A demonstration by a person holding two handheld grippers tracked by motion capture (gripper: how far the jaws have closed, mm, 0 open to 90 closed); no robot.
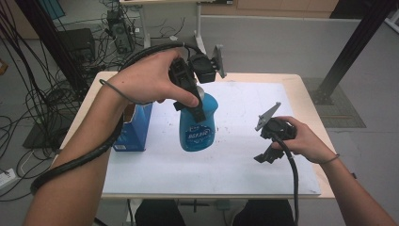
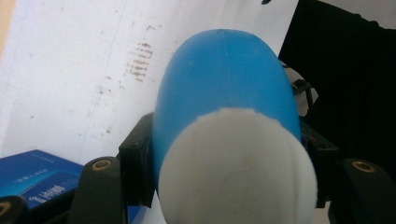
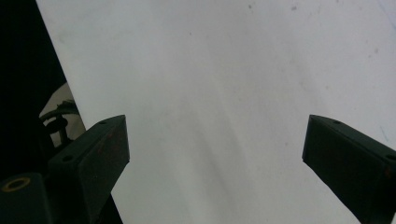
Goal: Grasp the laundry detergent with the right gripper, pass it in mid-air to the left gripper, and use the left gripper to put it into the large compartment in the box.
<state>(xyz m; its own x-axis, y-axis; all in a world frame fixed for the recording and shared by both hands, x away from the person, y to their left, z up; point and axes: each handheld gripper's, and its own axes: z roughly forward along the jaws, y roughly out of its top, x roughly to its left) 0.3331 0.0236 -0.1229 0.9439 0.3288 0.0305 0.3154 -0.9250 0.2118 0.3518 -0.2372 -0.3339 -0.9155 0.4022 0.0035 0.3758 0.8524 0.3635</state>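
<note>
At the centre of the high view, the left gripper (image 1: 200, 106) had its jaws clenched on the neck of a blue bottle (image 1: 197, 126), just under its white cap (image 2: 236, 168). The bottle hung upright over the white sheet (image 1: 235, 169); whether its base touched the sheet could not be told. The right gripper (image 1: 268, 150), at the right of that frame, lay low over the sheet with its jaws spread wide and nothing between them.

In my judgement the step was carrying or setting down the bottle. Done well, it would call for a steady vertical hold, a slow descent and no release until the base sat flat.

A blue carton (image 1: 134, 129) stood left of the bottle. The sheet on the bench (image 1: 301, 82) bore faint brown specks (image 2: 140, 60). Cables (image 1: 28, 94) crowded the grey floor at upper left.
</note>
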